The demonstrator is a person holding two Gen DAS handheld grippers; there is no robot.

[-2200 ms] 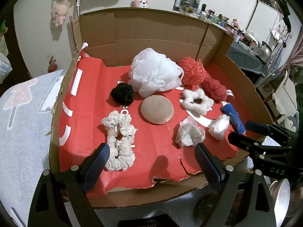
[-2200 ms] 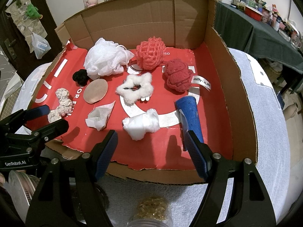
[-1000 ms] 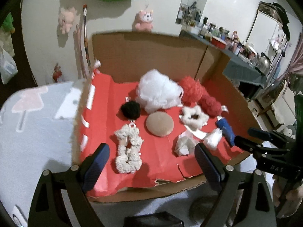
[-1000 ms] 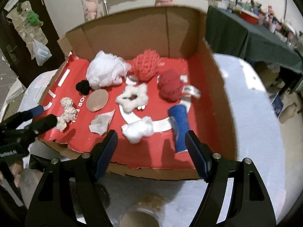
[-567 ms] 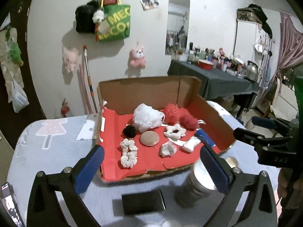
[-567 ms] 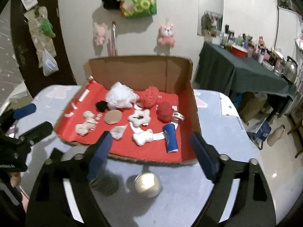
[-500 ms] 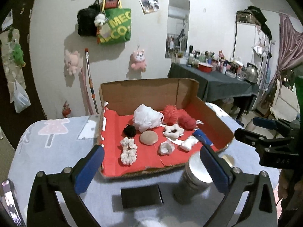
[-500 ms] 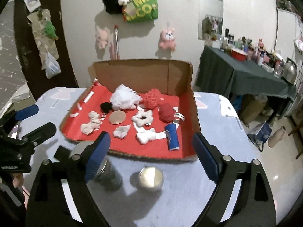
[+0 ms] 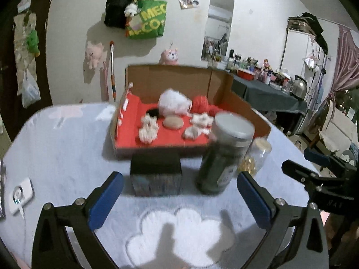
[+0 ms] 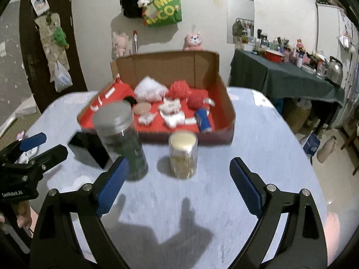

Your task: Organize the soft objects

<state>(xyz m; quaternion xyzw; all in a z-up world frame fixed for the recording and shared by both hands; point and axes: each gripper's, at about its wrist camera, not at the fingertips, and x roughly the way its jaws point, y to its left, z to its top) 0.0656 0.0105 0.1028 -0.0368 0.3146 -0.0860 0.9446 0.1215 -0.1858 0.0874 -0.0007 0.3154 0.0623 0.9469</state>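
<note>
The soft things, white mesh puff (image 10: 149,89) among them, lie in the red-lined cardboard box (image 10: 226,103) at the desk's (image 10: 258,139) far side. Our left gripper (image 9: 179,196) gapes empty; the right gripper (image 10: 178,179) holds nothing, its jaws opening. Reaching in, we should clear the dark jar (image 10: 121,139) and small gold-filled jar (image 10: 182,154).

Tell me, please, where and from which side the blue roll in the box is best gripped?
Grip the blue roll across its middle, from above. It lies flat with its ends toward the box's front and back, so its long sides are free, though the picture is blurred.
</note>
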